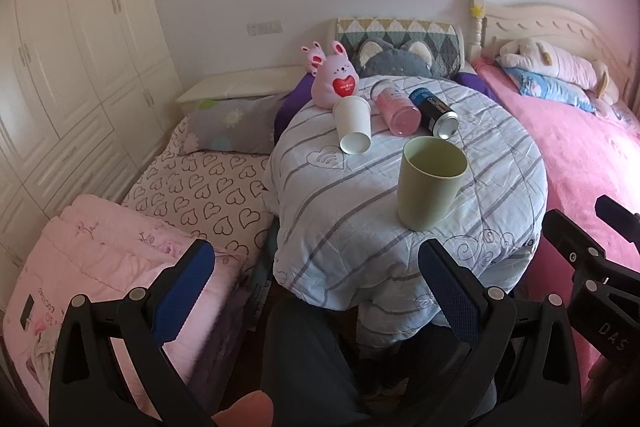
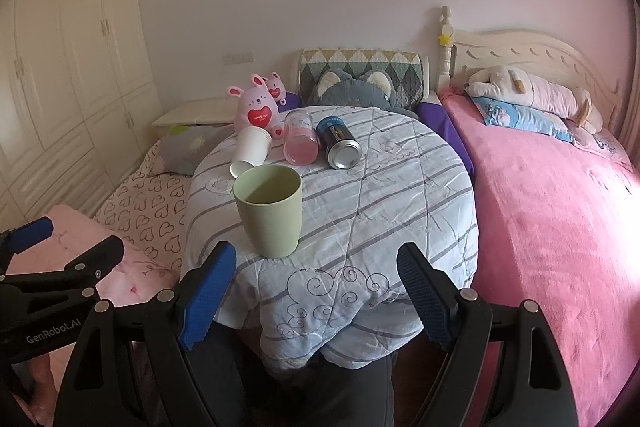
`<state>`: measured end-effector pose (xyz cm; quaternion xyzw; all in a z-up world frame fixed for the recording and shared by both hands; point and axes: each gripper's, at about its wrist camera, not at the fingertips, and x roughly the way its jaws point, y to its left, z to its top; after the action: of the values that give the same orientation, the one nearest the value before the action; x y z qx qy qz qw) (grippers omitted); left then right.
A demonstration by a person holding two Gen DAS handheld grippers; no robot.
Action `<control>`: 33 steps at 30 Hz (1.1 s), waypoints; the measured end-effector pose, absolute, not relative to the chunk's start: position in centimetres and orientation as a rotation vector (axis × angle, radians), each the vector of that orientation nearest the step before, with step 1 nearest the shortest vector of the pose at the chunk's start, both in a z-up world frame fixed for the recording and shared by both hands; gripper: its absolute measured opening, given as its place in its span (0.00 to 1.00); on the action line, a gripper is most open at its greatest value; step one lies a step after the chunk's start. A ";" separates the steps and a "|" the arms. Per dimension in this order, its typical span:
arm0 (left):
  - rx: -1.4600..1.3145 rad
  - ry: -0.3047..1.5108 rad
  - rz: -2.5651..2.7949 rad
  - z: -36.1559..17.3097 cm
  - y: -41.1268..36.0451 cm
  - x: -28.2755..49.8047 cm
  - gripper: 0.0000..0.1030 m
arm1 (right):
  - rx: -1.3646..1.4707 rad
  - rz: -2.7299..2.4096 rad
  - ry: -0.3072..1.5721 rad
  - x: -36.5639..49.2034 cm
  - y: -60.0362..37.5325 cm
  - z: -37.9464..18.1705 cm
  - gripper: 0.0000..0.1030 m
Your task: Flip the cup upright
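Four containers sit on the round table (image 2: 400, 195), which is draped in a pale blue quilt with grey stripes. Nearest the front edge stands the green cup (image 1: 431, 183), upright with its mouth open to the ceiling; the right wrist view shows it (image 2: 269, 209) just beyond that gripper's left pad. Behind it, towards the far side, three things lie tipped over in a row: a white paper cup (image 1: 353, 126) on its side with its base facing the cameras, a pink bottle (image 1: 397, 109) beside it, and a dark can (image 1: 436, 111) with its silver end showing. The three lie close together but well apart from the green cup. A pink bunny plush (image 1: 335, 81) sits at the table's far edge, just behind the paper cup.

Both claws hang in front of the table's near edge, holding nothing. The left gripper (image 1: 316, 291) has its blue pads spread wide, with the quilt's hem and dark trousers showing between them. The right gripper (image 2: 316, 297) is likewise spread wide, empty air between its pads.

Right of the table runs a bed with a pink blanket (image 2: 560, 227); left of it lies a heart-print sheet (image 1: 208, 195) and a white wardrobe (image 1: 72, 59) along the wall
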<state>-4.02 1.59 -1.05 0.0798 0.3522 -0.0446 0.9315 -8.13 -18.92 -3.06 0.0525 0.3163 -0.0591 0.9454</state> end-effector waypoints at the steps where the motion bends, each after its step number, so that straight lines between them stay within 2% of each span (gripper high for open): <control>1: 0.165 0.718 -0.092 -1.0 1.5 -4.1 1.00 | 0.107 -0.120 0.645 -8.1 -18.9 -3.0 0.81; 33: 0.160 0.716 -0.095 -0.4 1.3 -4.1 1.00 | 0.115 -0.113 0.654 -8.0 -19.0 -3.4 0.81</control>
<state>-4.12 1.27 -0.39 0.0782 0.3500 -0.0466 0.9323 -8.01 -19.04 -3.37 0.0566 0.3207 -0.0555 0.9439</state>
